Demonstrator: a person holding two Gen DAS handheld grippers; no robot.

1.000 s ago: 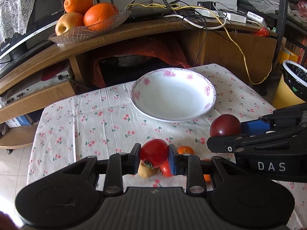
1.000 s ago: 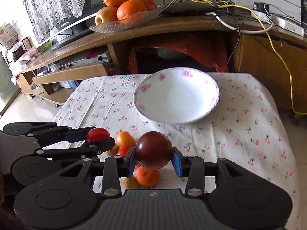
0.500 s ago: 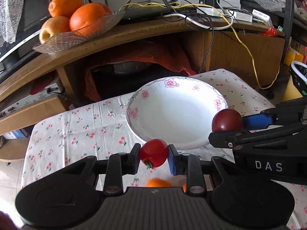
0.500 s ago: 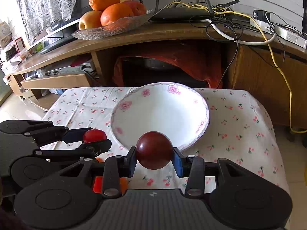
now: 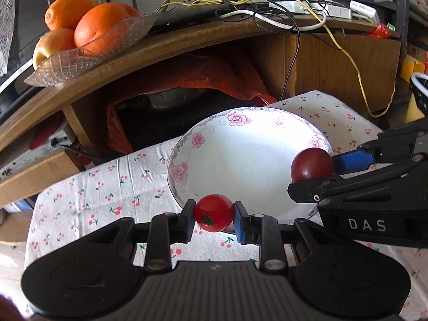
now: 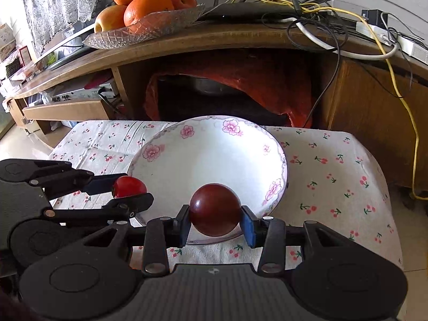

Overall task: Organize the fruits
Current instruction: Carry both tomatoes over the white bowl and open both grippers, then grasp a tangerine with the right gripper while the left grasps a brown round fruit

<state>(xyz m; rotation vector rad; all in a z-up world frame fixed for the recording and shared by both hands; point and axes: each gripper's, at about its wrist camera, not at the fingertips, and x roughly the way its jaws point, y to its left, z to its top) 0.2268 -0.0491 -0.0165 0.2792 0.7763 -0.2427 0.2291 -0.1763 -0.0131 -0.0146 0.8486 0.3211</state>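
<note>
Left wrist view shows the left gripper [image 5: 214, 215] clamped on a bright red tomato [image 5: 213, 216], one pad on each side, held at the near rim of the bowl [image 5: 187, 165]. To its right, the right gripper [image 5: 325, 169] reaches in from the side and pinches a dark red fruit [image 5: 311, 165] between a blue pad and a black finger, over the bowl's right edge.

Right wrist view gives the same from the other side: the right gripper [image 6: 215, 220] grips the dark red fruit [image 6: 214, 209] over the bowl's [image 6: 171, 144] near rim, and the left gripper [image 6: 125, 191], at the left, holds the tomato [image 6: 129, 186] beside the bowl's left rim. Both fruits are off the cloth [image 6: 334, 165].

The bowl is white with pink flowers around the rim and sits on the cherry-print cloth. Behind it, on a wooden shelf [image 5: 187, 37], a glass dish [image 5: 80, 61] holds oranges [image 5: 100, 25] and an apple [image 5: 52, 44]. Cables [image 5: 267, 8] tangle on the shelf further right
</note>
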